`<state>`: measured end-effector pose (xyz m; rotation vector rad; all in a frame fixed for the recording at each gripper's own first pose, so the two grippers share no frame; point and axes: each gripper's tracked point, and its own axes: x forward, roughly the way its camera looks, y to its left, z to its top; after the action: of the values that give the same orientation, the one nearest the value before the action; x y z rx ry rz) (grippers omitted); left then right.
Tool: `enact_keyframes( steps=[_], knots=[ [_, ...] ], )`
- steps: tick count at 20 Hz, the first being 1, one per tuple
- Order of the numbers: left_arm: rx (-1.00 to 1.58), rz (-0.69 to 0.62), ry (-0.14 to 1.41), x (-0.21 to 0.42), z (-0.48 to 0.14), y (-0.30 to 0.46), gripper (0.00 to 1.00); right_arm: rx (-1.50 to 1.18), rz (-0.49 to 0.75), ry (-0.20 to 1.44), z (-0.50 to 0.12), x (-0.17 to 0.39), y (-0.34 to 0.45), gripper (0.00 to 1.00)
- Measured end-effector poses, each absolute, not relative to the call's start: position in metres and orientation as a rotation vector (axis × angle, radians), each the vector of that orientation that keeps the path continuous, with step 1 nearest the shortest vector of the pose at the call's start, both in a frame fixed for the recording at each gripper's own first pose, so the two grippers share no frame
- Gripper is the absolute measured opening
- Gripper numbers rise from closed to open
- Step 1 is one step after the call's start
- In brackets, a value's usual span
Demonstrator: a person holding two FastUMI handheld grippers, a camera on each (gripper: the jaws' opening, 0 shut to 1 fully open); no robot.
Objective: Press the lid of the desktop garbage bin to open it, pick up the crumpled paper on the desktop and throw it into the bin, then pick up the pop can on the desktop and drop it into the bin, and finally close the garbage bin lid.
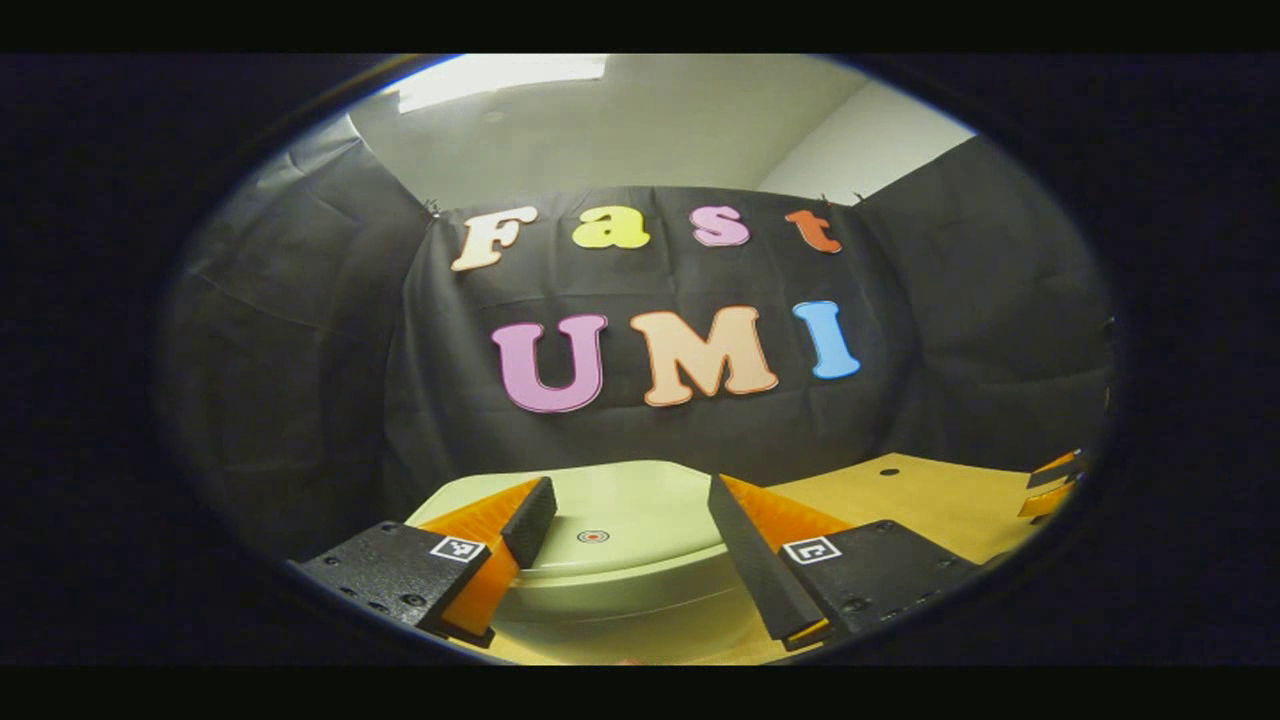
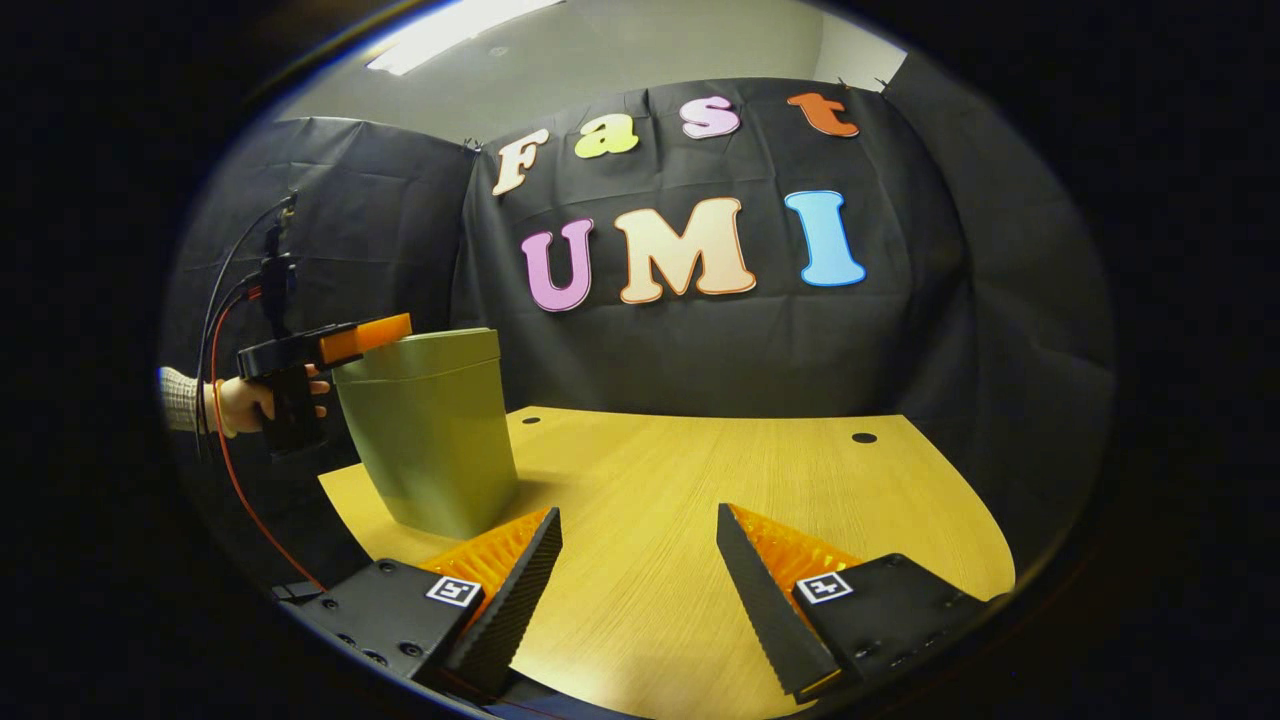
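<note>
— Where is the bin, and can you see inside it?

— My left gripper (image 1: pixel 625 520) hangs just above the garbage bin (image 1: pixel 620 560), its two fingers spread wide with the pale green lid (image 1: pixel 640 500) showing between them. They grip nothing. The lid lies flat and closed, with a small round red mark (image 1: pixel 593 536) near its middle, so I cannot tell what the bin holds. In the right gripper view the same bin (image 2: pixel 435 430) stands upright near the far left corner of the wooden table (image 2: pixel 700 500), tapering toward its base, lid down.

— And your other gripper?

— My right gripper (image 2: pixel 640 560) is low over the near part of the table, fingers wide apart and empty, with bare wood between them. From there I see my left hand (image 2: pixel 250 400) holding the left gripper at the bin's top edge; whether it touches the lid I cannot tell.

— How much room is there around the bin?

— The bin sits close to the table's left edge and not far from the back edge, where the black cloth wall (image 2: pixel 700 340) hangs. To its right the tabletop runs open to the rounded right edge, with two small dark holes (image 2: pixel 863 438) near the back. In the left gripper view, the right gripper's tips (image 1: pixel 1050 485) show at the far right, well apart from the bin.
</note>
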<state>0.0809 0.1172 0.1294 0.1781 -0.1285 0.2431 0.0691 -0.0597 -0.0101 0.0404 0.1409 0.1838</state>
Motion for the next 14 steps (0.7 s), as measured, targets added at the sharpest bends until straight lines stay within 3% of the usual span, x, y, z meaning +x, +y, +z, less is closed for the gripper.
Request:
enact_keyframes(
  steps=[1, 3, 4, 9, 14],
  knots=[
    [0.182, 0.243, -0.140, 0.081, 0.130, 0.116, 0.88, 0.040, 0.182, 0.144, -0.011, 0.069, -0.060, 0.98],
    [0.188, 0.229, -0.141, 0.080, 0.130, 0.110, 0.96, 0.041, 0.183, 0.145, -0.010, 0.069, -0.060, 0.98],
    [0.173, 0.221, -0.114, 0.080, 0.126, 0.109, 0.88, 0.041, 0.184, 0.144, -0.010, 0.069, -0.059, 0.98],
    [0.058, 0.203, 0.024, 0.079, 0.120, 0.108, 0.92, 0.036, 0.182, 0.156, -0.015, 0.072, -0.059, 0.98],
    [0.040, 0.185, 0.024, 0.080, 0.132, 0.105, 0.91, 0.030, 0.183, 0.165, -0.018, 0.073, -0.060, 0.98]
  ],
)
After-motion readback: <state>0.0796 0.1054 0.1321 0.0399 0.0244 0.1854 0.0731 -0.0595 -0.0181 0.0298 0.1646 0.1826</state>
